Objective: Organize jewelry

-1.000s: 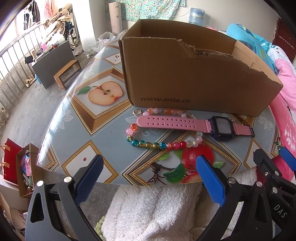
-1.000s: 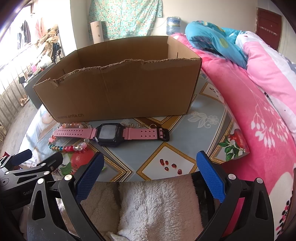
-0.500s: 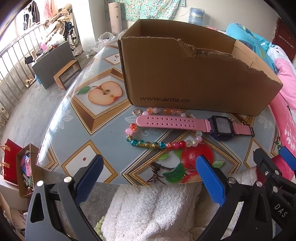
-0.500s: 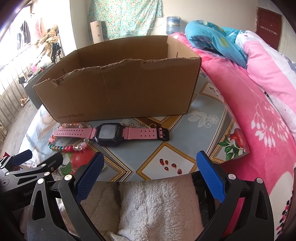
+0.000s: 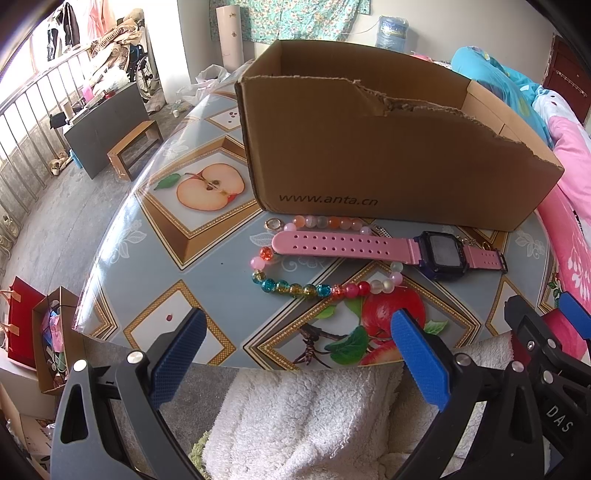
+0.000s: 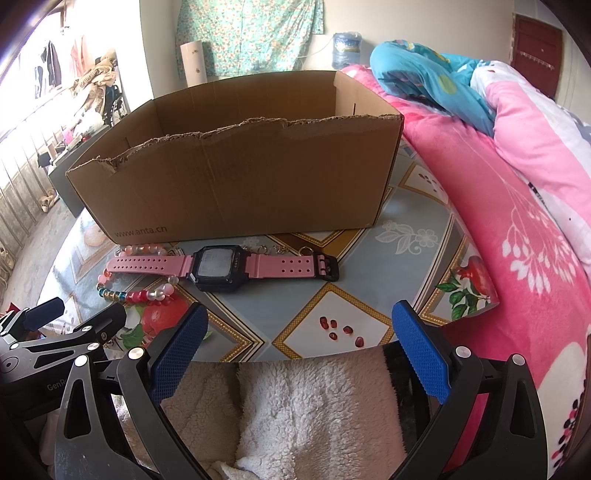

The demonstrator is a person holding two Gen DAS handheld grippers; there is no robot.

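Ahead of both grippers, a torn-edged brown cardboard box [image 5: 391,155] stands on the round fruit-patterned table [image 5: 192,229]. Just in front of it lies a pink-strapped black digital watch [image 6: 221,266], its strap across a multicoloured glass-bead bracelet [image 5: 306,290]. The left gripper [image 5: 295,354] and right gripper [image 6: 299,350] hover at the table's near edge, blue-padded jaws spread wide and empty.

Daylight enters through a railing [image 5: 33,110] at left. Floral curtain [image 6: 251,33] on rear wall; bed [image 6: 517,177] at right.
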